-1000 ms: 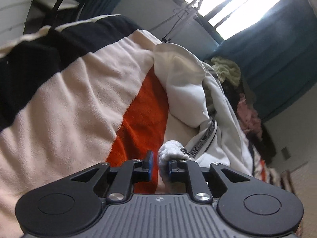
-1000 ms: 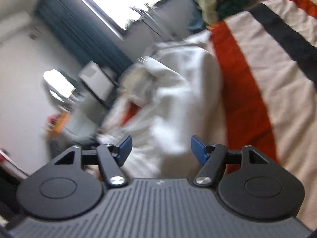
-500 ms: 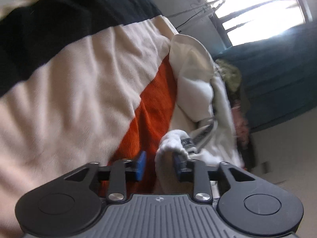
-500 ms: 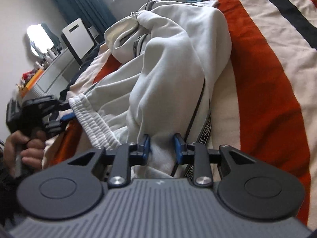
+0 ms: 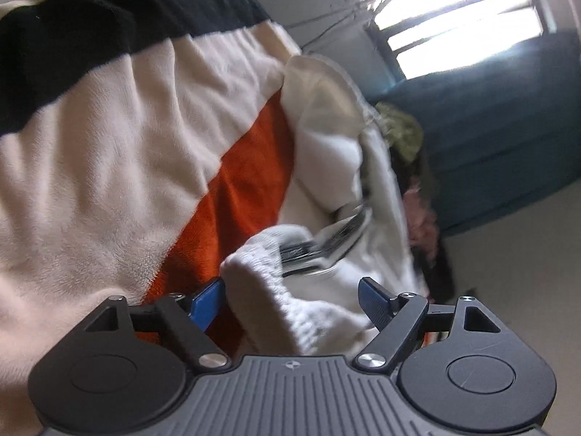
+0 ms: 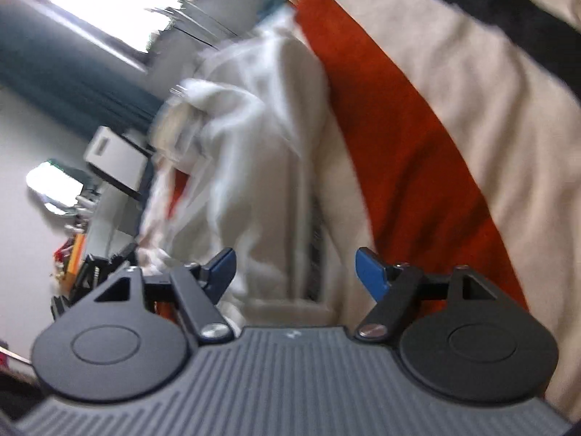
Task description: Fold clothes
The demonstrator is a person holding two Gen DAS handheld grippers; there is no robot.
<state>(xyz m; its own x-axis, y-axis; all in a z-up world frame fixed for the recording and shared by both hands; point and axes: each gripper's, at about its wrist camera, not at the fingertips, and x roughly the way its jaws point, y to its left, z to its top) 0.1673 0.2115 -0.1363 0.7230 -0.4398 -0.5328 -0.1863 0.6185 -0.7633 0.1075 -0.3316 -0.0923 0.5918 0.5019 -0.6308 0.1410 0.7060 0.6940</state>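
Note:
A white garment (image 5: 326,152) lies crumpled on a bed blanket (image 5: 109,152) striped in cream, orange and black. Its ribbed white band (image 5: 261,254) and a black printed strap (image 5: 326,243) sit just ahead of my left gripper (image 5: 290,290). That gripper's jaws are opening; the band lies loose between them, close to the left pad. In the blurred right wrist view the same garment (image 6: 254,145) stretches away over the blanket (image 6: 399,127). My right gripper (image 6: 296,259) hangs over its near end, jaws opening, with cloth below the gap but not pinched.
A bright window and a teal curtain (image 5: 490,127) stand behind the bed, with a heap of other clothes (image 5: 399,130) at its far end. In the right wrist view a white box (image 6: 116,160) and a cluttered surface (image 6: 72,250) are off the bed's left side.
The left gripper, shut on the ribbed band a second ago, has let go and spread. The right gripper pinched the white cloth half a second ago and has opened again. Both dropped slightly.

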